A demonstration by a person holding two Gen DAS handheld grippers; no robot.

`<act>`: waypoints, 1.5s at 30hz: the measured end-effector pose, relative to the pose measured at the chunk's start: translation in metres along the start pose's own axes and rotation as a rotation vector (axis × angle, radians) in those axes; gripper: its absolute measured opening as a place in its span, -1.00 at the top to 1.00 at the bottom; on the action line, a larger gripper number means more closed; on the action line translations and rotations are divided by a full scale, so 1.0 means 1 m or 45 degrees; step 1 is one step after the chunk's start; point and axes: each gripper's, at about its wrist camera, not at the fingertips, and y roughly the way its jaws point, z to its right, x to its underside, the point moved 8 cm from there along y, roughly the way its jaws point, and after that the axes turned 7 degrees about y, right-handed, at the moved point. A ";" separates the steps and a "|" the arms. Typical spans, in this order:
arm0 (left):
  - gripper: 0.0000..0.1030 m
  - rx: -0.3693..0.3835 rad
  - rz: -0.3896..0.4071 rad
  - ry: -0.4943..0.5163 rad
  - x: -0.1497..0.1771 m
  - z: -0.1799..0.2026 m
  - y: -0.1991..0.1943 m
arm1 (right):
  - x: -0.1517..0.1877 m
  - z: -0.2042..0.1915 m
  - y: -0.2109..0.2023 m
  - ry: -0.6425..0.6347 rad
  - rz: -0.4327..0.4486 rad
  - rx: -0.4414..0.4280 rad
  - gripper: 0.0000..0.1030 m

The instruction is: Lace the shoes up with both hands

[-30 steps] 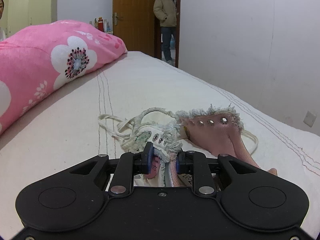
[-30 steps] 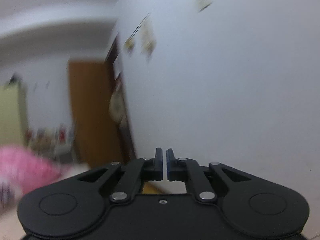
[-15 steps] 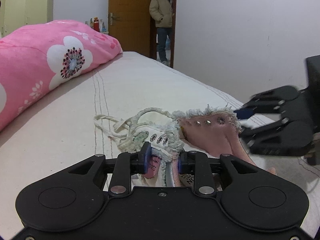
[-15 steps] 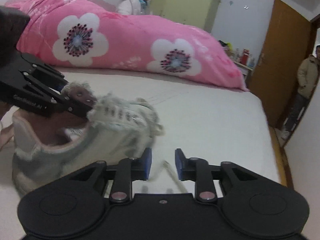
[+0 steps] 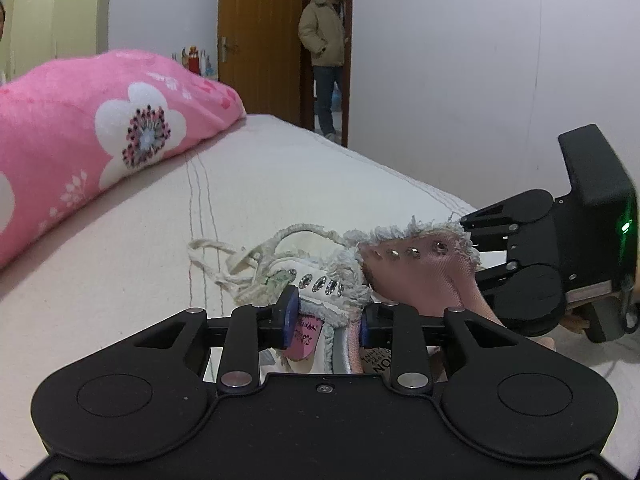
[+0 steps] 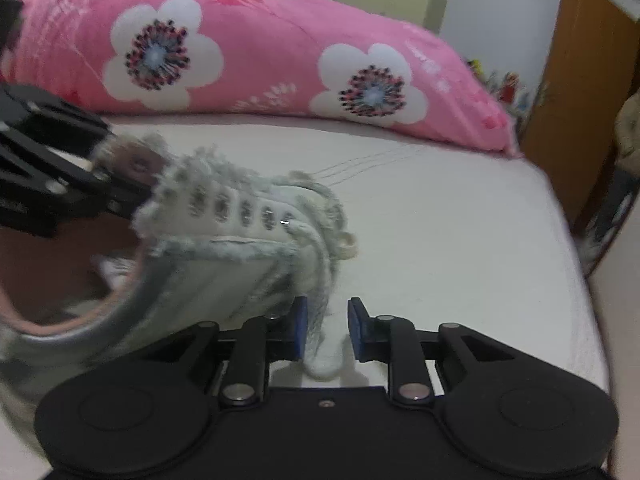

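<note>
Left wrist view: the left tongs [image 5: 328,316] are clenched on the shoe [image 5: 404,276] at its collar edge, beside the tongue. The shoe rests on the bed [image 5: 280,184], toe pointing away toward the pink quilt [image 5: 100,128]; the right tongs [image 5: 472,246] hover at its far side.

Right wrist view: the right tongs [image 6: 327,330] stand released — a lace [image 6: 320,280] hangs straight between their pads, running up toward the eyelets. The right is nearer the lace, so closing on it looks like the next need.
</note>
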 end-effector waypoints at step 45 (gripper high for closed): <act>0.26 0.040 -0.024 -0.094 0.007 -0.007 0.007 | 0.017 0.250 -0.221 1.172 1.066 0.617 0.97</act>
